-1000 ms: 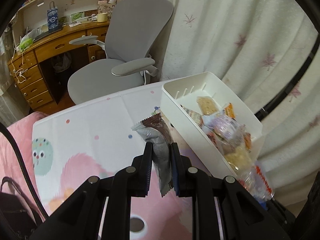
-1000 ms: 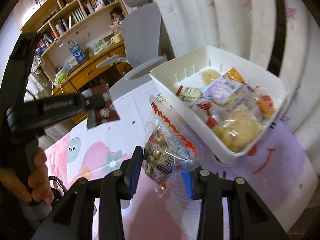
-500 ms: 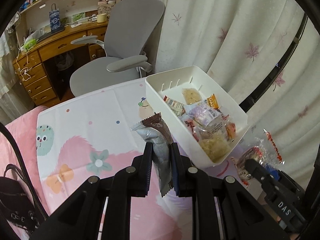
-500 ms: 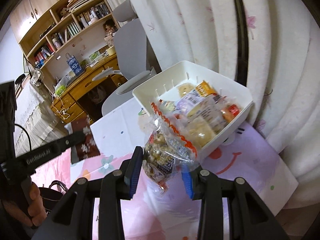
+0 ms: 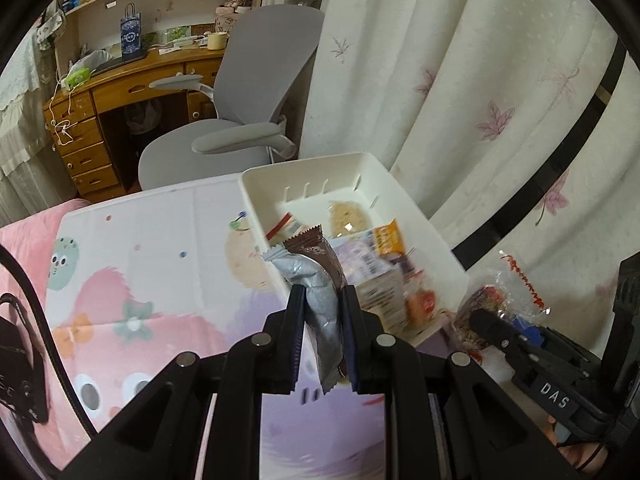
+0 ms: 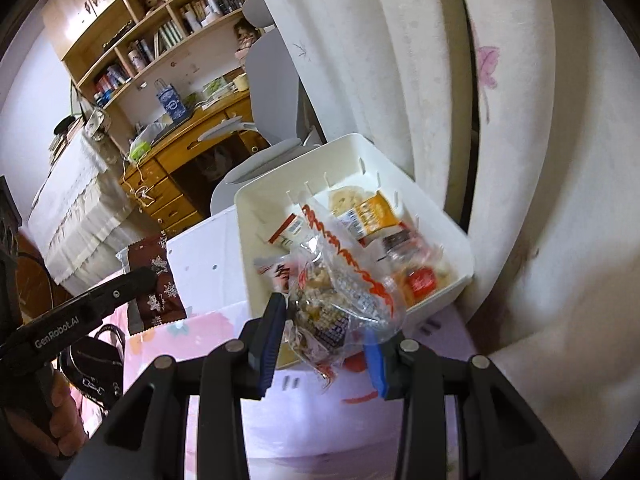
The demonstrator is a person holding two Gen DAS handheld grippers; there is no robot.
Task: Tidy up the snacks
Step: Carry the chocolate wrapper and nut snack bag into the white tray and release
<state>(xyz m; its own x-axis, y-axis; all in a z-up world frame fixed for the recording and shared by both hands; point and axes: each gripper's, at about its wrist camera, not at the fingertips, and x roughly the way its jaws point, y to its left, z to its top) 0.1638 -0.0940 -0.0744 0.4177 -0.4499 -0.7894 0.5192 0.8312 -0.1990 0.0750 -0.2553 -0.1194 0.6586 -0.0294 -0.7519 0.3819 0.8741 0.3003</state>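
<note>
Both carries are in hand: the left gripper [image 5: 322, 308] clamps a brown-and-silver wrapped snack [image 5: 316, 272] and the right gripper [image 6: 324, 322] a clear mixed-snack bag [image 6: 340, 292], each held near the white bin [image 5: 404, 196], probably needing lowering and release inside.

Bin [image 5: 436, 240] of snack packets on tablecloth [image 5: 160, 248], chair [image 5: 256, 92] beyond at eleven o'clock, desk [image 5: 132, 76] behind it, curtain [image 5: 460, 80] at two.
</note>
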